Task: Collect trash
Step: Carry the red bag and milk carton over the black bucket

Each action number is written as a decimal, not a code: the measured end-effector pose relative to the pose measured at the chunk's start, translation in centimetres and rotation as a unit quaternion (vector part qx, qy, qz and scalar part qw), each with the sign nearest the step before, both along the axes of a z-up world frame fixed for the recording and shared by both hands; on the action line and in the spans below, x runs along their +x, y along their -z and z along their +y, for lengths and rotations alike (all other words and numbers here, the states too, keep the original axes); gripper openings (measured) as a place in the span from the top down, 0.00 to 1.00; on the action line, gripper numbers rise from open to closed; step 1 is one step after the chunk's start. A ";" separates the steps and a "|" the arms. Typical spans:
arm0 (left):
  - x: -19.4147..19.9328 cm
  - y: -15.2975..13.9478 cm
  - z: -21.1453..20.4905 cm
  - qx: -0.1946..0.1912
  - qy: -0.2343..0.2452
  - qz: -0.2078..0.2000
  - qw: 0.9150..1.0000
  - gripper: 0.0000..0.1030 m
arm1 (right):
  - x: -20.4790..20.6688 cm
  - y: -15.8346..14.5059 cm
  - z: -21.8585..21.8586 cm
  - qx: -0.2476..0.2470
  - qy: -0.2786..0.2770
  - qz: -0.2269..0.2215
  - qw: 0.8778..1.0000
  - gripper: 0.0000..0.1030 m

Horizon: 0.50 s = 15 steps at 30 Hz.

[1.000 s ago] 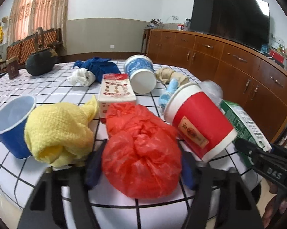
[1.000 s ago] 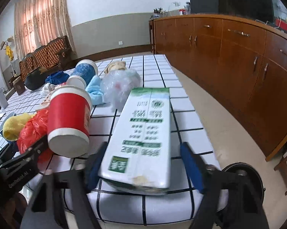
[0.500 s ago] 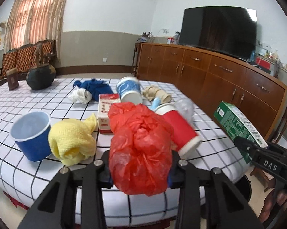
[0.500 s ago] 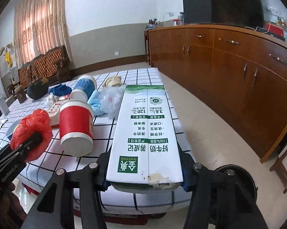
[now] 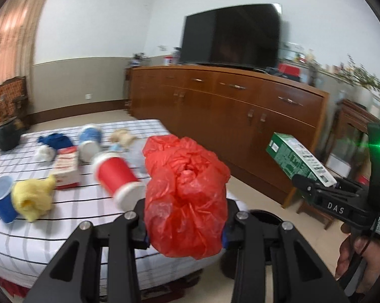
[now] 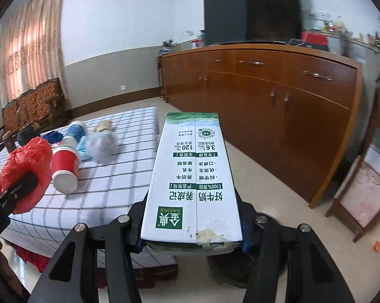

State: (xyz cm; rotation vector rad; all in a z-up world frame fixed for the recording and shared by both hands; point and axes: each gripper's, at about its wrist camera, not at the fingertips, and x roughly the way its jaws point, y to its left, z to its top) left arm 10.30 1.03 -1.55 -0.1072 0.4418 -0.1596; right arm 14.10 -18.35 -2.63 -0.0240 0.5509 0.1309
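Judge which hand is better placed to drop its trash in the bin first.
Left, probably. Its tool holds the red bag right above the dark bin rim. The right tool grips the milk carton, the bin mostly hidden.

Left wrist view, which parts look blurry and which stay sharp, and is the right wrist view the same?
Left wrist view: the red plastic bag in the left hand-held gripper is sharp, while the red cup and tablecloth smear sideways. Right wrist view: milk carton print is crisp, clear plastic bag blurred; both views bow the sideboard.
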 end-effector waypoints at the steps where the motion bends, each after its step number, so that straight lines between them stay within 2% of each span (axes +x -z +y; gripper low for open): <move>1: 0.2 0.0 -0.8 0.000 0.010 0.001 1.000 0.62 | -0.5 -0.1 -1.1 -0.003 0.007 -0.001 1.000 0.46; 10: 1.7 0.1 -6.6 0.013 0.071 0.012 0.997 0.62 | -2.5 0.0 -8.0 -0.011 0.051 0.008 0.999 0.46; 15: 2.5 1.2 -9.7 0.027 0.115 0.027 0.993 0.62 | -2.4 0.9 -10.9 -0.019 0.056 0.016 0.998 0.46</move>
